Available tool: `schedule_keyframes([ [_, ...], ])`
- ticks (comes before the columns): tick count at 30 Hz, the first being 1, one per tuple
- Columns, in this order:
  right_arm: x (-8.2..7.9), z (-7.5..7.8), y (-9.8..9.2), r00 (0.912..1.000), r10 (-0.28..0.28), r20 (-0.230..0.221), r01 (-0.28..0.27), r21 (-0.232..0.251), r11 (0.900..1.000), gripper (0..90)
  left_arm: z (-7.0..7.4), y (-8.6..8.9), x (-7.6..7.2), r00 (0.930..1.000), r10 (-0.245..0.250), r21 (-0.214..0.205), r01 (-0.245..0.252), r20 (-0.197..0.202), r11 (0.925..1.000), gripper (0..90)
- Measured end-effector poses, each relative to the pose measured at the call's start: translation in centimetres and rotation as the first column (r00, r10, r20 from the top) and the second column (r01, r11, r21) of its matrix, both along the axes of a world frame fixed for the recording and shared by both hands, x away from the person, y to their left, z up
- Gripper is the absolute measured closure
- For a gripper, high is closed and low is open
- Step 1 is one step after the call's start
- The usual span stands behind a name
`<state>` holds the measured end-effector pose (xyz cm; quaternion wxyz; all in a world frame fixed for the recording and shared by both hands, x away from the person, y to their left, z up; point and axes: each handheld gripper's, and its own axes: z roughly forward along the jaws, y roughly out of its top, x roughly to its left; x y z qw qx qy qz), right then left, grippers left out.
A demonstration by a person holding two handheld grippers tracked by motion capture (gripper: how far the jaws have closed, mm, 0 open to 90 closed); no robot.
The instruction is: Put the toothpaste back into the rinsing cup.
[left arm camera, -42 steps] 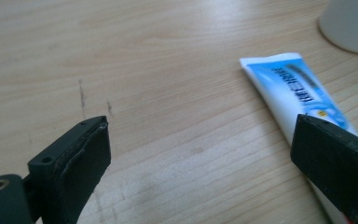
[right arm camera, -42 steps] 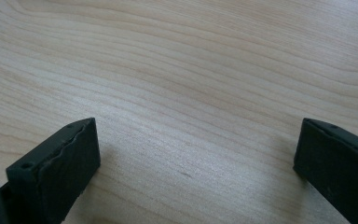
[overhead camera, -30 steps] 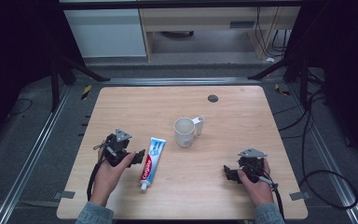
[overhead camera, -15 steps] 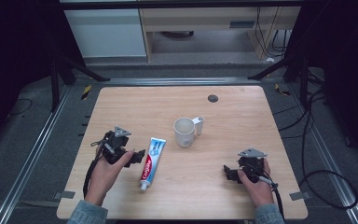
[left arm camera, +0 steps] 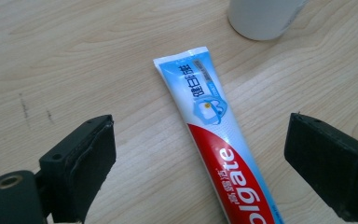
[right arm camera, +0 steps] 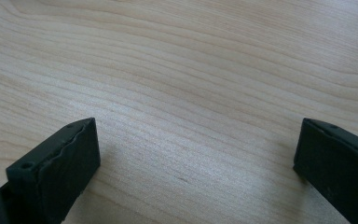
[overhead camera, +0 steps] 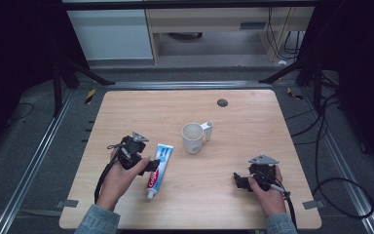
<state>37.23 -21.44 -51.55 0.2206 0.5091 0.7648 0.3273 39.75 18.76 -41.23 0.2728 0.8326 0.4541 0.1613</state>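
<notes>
Hovering my released left gripper (left arm camera: pixel 198 163) astride the red-and-blue plastic toothpaste tube (left arm camera: pixel 214 135), lower centre of frame, untouched.

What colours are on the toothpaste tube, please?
Blue, white and red toothpaste tube, best in the left gripper view.

Lab: railed test table (overhead camera: pixel 126 105), cables (overhead camera: pixel 328 146)

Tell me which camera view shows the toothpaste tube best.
The left gripper view: the toothpaste tube lies close up between the open fingers, untouched, its print readable, its cap end cut off by the frame. The high view shows the whole tube, small, beside the left gripper. The right gripper view looks at bare table.
</notes>
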Motion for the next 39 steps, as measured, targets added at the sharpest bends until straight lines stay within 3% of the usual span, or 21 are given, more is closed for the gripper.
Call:
schedule_keyframes([
  [12,0.0,0.0,0.0,1.0000,-0.004,0.001,0.004,0.000,1.0000,0.4,-0.7,-2.3,0.7,0.9971,-0.052,0.015,0.052,-0.056,0.9985,6.7],
  [17,0.1,0.0,0.0,1.0000,-0.002,0.002,0.002,-0.001,1.0000,0.4,-1.0,-2.6,1.3,0.9962,-0.046,0.020,0.048,-0.073,0.9986,6.6],
  [21,0.3,0.0,0.1,1.0000,-0.010,0.002,0.010,0.000,1.0000,0.4,-1.7,-3.1,2.1,0.9937,-0.038,0.048,0.043,-0.106,0.9979,6.9],
  [30,0.3,0.0,0.1,1.0000,-0.009,0.002,0.009,0.000,1.0000,0.4,-3.1,-3.6,3.1,0.9816,-0.045,0.055,0.056,-0.186,0.9969,10.2],
  [39,0.3,0.0,0.1,1.0000,-0.009,0.002,0.009,0.000,1.0000,0.4,-2.9,-4.6,4.3,0.9794,-0.024,0.078,0.041,-0.201,0.9961,16.1],
])
